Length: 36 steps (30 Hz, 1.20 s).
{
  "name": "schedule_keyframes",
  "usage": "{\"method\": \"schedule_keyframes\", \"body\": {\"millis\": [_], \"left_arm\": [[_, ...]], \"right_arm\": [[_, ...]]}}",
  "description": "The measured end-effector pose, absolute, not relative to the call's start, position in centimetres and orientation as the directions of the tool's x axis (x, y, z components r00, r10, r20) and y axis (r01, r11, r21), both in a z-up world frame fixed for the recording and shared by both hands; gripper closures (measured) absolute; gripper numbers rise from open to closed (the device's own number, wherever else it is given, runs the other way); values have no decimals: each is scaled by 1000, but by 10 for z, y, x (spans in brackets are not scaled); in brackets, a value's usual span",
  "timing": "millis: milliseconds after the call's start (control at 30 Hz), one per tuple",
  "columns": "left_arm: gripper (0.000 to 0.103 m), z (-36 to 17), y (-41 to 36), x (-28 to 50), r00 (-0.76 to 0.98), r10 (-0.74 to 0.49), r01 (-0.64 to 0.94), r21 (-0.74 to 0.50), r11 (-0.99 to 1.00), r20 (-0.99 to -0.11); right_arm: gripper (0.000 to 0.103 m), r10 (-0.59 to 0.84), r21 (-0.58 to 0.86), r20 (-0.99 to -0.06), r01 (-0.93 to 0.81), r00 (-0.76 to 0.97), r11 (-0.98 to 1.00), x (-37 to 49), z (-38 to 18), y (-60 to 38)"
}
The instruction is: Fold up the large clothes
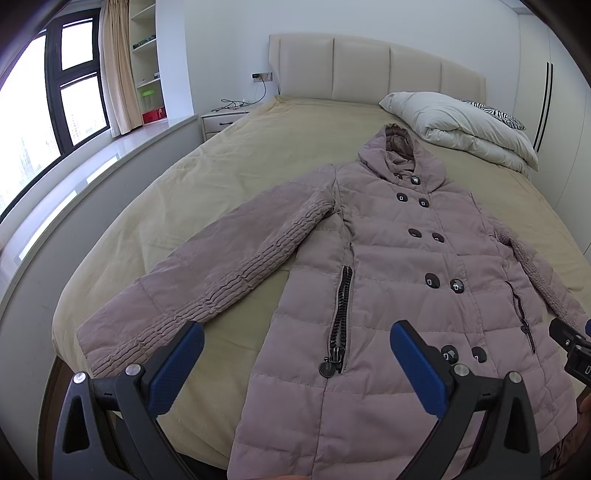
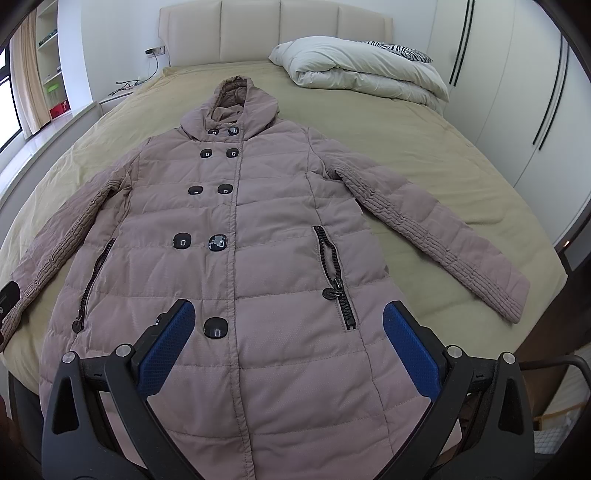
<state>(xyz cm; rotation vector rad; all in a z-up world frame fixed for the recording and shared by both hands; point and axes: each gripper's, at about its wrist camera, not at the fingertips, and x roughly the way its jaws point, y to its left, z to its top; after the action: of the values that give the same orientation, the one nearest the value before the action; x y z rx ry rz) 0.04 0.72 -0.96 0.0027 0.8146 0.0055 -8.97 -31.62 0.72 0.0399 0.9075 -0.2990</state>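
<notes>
Two grippers hang above the near end of the bed, and both are spread wide with nothing between their blue pads. The left gripper point(image 1: 297, 363) is over the gap between the coat's body and one sleeve point(image 1: 207, 273). Its left pad point(image 1: 173, 373) is above that sleeve's cuff end and its right pad point(image 1: 417, 369) is above the coat's lower front. The right gripper point(image 2: 288, 345) is over the lower middle of the coat, near the bottom button point(image 2: 216, 328) and beside the zip pocket point(image 2: 338, 280).

The puffy pink-grey coat point(image 2: 258, 229) lies flat on its back on the bed, buttons up. Its hood point(image 2: 231, 99) points to the headboard point(image 2: 273, 33). Its bottom hem comes to the near edge of the bed, under the grippers. Both sleeves stick out to the sides and slant down toward the near edge. The other sleeve point(image 2: 424, 229) ends close to the bed's side edge, but stays on it.

The tan bed sheet point(image 1: 229, 147) shows bare on both sides of the coat and past the hood. A folded white duvet point(image 2: 362, 70) sits in the far corner, well apart from the coat, with a zebra pillow point(image 2: 402, 50) behind it. A nightstand point(image 1: 221, 122) with cables stands by the far side of the bed, and a window point(image 1: 40, 107) is beyond it.
</notes>
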Motion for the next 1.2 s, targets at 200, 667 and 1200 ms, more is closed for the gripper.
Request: {"method": "schedule_keyframes", "body": {"millis": [200,667,1200], "left_arm": [[0,-12,9,0,685,5,-2,4,1000,-728],[0,-10,7,0,684,7,-4,5,1000,-729],[0,-13,7,-3,685,8,-6,5,1000,-729]], "right_arm": [[0,-239,-92,-781,272,577,958,-90,7,-316],[0,-237,-90,-785,273,572,958,-87,-1,-316],[0,-234,-88,-793,274,563,958,-88,-4,-315]]}}
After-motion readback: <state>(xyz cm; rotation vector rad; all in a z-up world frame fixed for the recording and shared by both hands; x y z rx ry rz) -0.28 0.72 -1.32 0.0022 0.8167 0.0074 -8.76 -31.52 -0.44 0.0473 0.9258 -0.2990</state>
